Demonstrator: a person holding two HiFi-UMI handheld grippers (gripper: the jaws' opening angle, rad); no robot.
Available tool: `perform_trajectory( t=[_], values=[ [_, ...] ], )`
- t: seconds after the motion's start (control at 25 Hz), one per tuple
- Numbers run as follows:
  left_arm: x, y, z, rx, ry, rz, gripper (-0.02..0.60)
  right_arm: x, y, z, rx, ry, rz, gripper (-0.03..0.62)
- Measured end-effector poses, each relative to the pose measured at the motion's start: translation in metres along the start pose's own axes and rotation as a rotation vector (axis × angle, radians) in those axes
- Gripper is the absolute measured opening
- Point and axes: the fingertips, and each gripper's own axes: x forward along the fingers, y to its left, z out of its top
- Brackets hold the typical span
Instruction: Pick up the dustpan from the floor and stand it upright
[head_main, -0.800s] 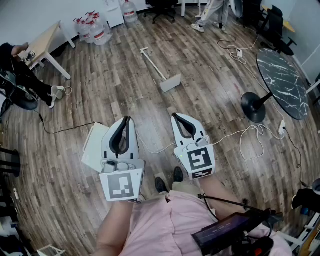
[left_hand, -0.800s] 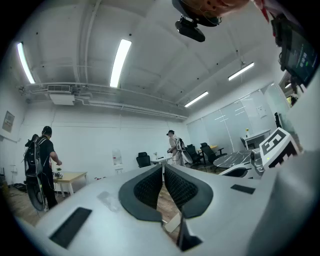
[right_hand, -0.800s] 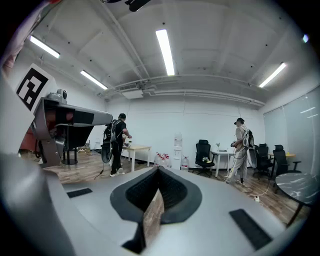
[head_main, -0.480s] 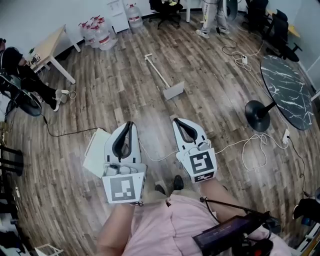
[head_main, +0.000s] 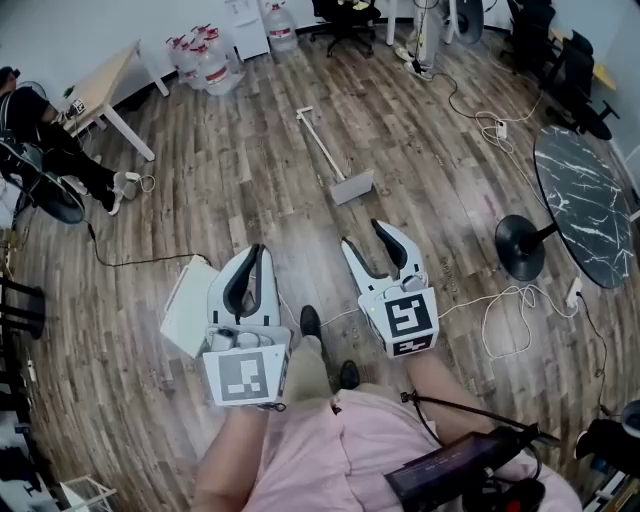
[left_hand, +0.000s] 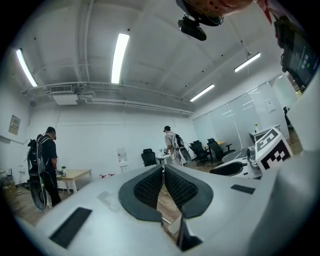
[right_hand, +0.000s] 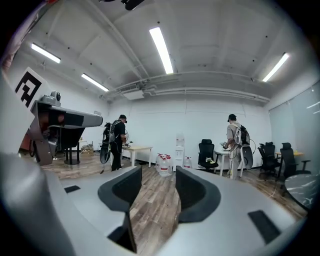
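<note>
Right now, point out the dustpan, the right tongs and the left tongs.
dustpan (head_main: 353, 187): head view, on its grey pan lying on the floor.
right tongs (head_main: 363, 233): head view, midway between the open tips.
left tongs (head_main: 256, 250): head view, at the closed tips.

The right claw (head_main: 364, 234) has opened: its jaws, closed tip to tip in the earlier head views, now stand spread with floor showing between them. The person has stepped forward, so one shoe (head_main: 310, 320) now sits in the lower middle of the frame, ahead of the other shoe (head_main: 348, 375). The dustpan (head_main: 354, 187) has slid down from the upper middle of the frame toward its centre, ending closer to the right claw's tips. The fan base (head_main: 520, 248) at the right has likewise dropped lower in the frame.
</note>
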Motion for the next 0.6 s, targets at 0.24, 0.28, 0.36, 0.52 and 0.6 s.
perform_trajectory(
  t=[0.24,0.28,0.36,0.52,0.6],
  values=[
    [0.044,0.024,-0.019,-0.004,0.022,0.015,0.023,0.05,-0.019,-0.006,-0.007,0.016,0.003,0.212],
    [0.053,0.03,-0.023,-0.013,0.029,0.017,0.023,0.061,-0.022,-0.008,-0.005,0.022,0.002,0.212],
    [0.073,0.046,-0.033,-0.026,0.043,0.021,0.023,0.086,-0.027,-0.01,-0.003,0.033,0.0,0.212],
    [0.125,0.089,-0.055,-0.03,0.07,0.02,0.023,0.152,-0.037,-0.015,-0.001,0.061,-0.011,0.212],
    [0.154,0.111,-0.065,-0.049,0.084,0.01,0.023,0.191,-0.042,-0.014,-0.002,0.073,-0.018,0.212]
  ],
)
